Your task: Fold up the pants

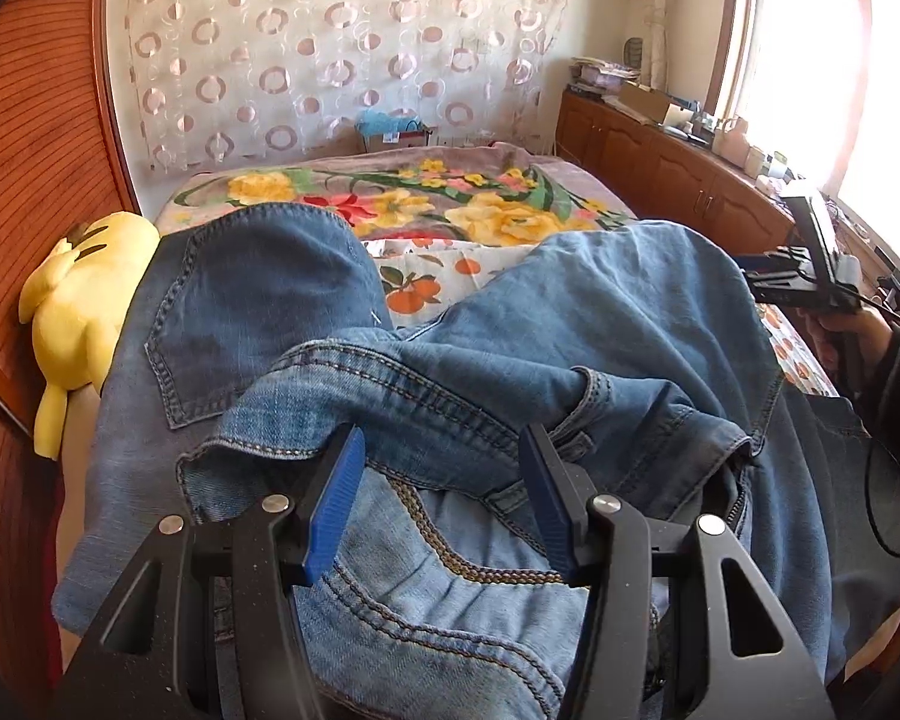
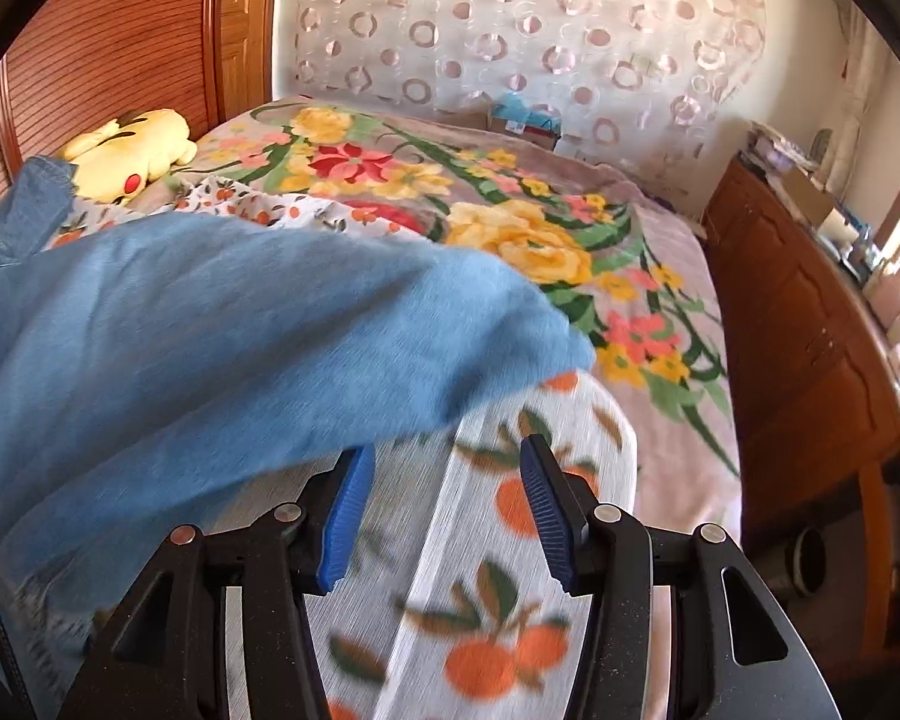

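A pair of blue denim pants (image 1: 510, 348) lies rumpled on the bed, on top of a white sheet printed with oranges (image 1: 426, 282), which in turn covers part of a grey blanket with large yellow and red flowers (image 1: 450, 204). In the left wrist view the waistband is bunched and folded over near the camera, a back pocket with pale stitching shows at the left, and the two upper halves of the garment spread away toward the far side of the bed with a gap of orange-print sheet between them.

The left claw (image 1: 444, 504) hangs just above the crumpled waistband with its blue ribbed pads about halfway apart; denim shows in the gap beneath, but the pads do not press on it and it holds nothing.

The right claw (image 2: 444, 510), seen in its own blurred view, is also about half open and empty, with only the orange-print sheet (image 2: 492, 600) beneath the gap. A fold of the pants (image 2: 240, 324) lies just to its left and beyond, close to the left pad; whether they touch cannot be told. In the left wrist view this black tool is at the far right edge of the pants, gripped by a person's hand (image 1: 840, 330) in a dark sleeve.

A yellow plush toy (image 1: 84, 300) lies against the wooden headboard (image 1: 30, 168) at the left. A wooden cabinet (image 2: 810, 348) runs along the right side of the bed.
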A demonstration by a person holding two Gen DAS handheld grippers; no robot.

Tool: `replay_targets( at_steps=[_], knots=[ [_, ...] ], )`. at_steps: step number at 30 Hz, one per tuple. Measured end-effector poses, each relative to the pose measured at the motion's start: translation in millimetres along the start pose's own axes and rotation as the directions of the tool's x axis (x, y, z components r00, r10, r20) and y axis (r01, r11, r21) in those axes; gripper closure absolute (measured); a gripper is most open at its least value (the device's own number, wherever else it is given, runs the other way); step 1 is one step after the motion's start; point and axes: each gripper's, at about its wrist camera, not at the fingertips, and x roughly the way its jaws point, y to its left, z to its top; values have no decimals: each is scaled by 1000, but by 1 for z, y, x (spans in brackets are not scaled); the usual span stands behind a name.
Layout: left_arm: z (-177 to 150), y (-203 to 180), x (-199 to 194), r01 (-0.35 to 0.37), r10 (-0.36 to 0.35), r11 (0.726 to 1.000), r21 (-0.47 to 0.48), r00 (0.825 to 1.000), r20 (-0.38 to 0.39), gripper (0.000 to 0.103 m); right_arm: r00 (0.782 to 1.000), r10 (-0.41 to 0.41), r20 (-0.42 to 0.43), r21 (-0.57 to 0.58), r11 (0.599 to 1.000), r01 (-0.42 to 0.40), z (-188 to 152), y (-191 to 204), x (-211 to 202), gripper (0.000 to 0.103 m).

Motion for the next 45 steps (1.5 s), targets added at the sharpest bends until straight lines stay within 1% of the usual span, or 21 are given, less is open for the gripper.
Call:
replay_targets(
  at_steps=[2,3,8,9,10,12,15,19,23,26,29,33,34,35,36,37,38,39,42,45],
  knots=[
    [0,0,2,2,-2,1000,-5,1000,-6,48,1000,0,-1,-22,1000,0,1,3,7,50],
    [0,1,3,4,-4,1000,-8,1000,-8,48,1000,-14,7,-33,999,14,2,5,9,50],
    [3,1,6,9,-9,1000,-13,1000,-9,48,996,-39,80,-29,999,42,-2,6,6,50],
    [5,2,7,11,-11,1000,-16,1000,-6,48,996,-35,88,-24,999,37,-3,6,5,52],
    [6,2,7,16,-16,1000,-23,1000,-1,48,996,-25,90,-18,1000,26,-5,5,5,66],
    [8,4,6,30,-30,999,-41,999,12,48,996,-30,82,-9,999,30,-9,4,7,83],
    [9,7,7,40,-39,997,-62,999,19,48,997,-26,74,-6,1000,26,-12,4,8,90],
    [9,10,9,12,-12,997,-81,1000,3,48,998,-24,65,1,1000,24,-15,3,4,91],
    [1,14,-4,5,-1,993,-115,1000,29,48,998,-23,53,2,1000,23,-16,2,4,91],
    [-2,22,-9,-25,33,989,-149,998,51,48,999,-26,47,-4,1000,27,-15,4,5,91],
    [1,31,-7,-22,31,985,-172,998,49,48,998,-27,49,-8,1000,28,-13,4,2,91],
    [9,32,-3,-8,21,984,-178,997,70,49,999,-23,47,-2,1000,23,-12,1,3,91],
    [12,32,-2,-7,21,984,-178,996,82,55,999,-23,48,-1,1000,23,-12,0,3,91],
    [13,32,-2,-12,27,985,-172,996,88,74,998,-24,55,2,1000,24,-12,0,2,92],
    [15,31,-2,-19,35,986,-167,995,93,85,998,-26,64,7,1000,26,-10,-1,1,96],
    [15,31,-3,-6,23,986,-169,995,97,88,997,-29,76,14,1000,28,-9,-2,-1,98],
    [16,30,-4,8,10,985,-170,995,104,93,996,-33,88,22,999,31,-7,-3,-4,99],
    [17,27,-6,10,9,986,-165,994,109,95,994,-36,103,30,999,33,-6,-5,-7,100],
    [23,14,-14,1,13,994,-114,992,123,98,986,-49,160,41,998,43,-2,-7,-24,101],
    [33,1,-27,0,10,998,-71,989,146,99,974,-68,218,60,997,56,0,-10,-46,101]
  ],
)
